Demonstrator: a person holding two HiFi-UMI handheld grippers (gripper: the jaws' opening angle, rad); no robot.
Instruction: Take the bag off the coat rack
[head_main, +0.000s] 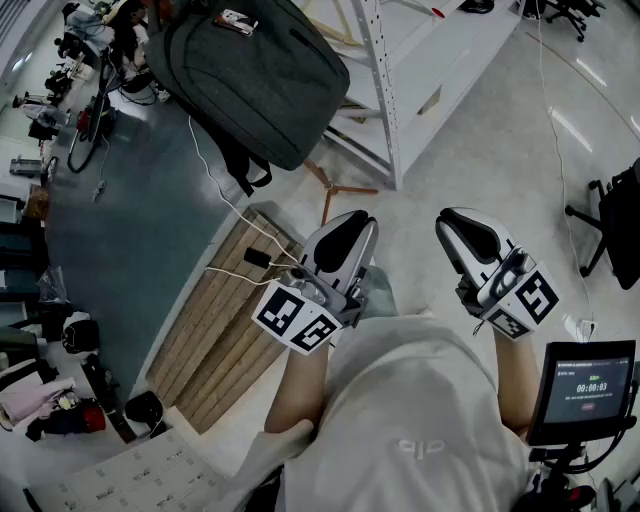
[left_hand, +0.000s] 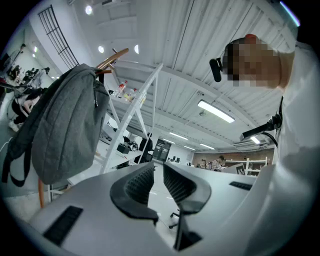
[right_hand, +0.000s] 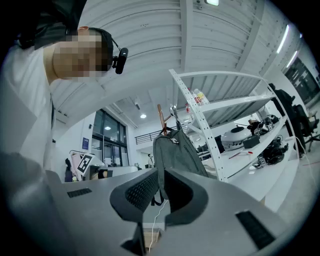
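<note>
A grey backpack (head_main: 250, 75) hangs from the top of a wooden coat rack, whose legs (head_main: 335, 190) stand on the floor beneath it. In the left gripper view the backpack (left_hand: 60, 130) hangs at the left from the rack's wooden hooks (left_hand: 112, 59). In the right gripper view the backpack (right_hand: 175, 155) is straight ahead beyond the jaws, under the rack's post (right_hand: 161, 117). My left gripper (head_main: 358, 220) and right gripper (head_main: 450, 216) are both held close to my body, well short of the bag. Both are shut with nothing between their jaws.
A white metal shelving unit (head_main: 385, 90) stands right behind the rack. Wooden planks (head_main: 225, 310) lie on the floor at the left with a white cable (head_main: 215, 180) across them. A black office chair (head_main: 615, 225) and a small screen (head_main: 585, 385) are at the right.
</note>
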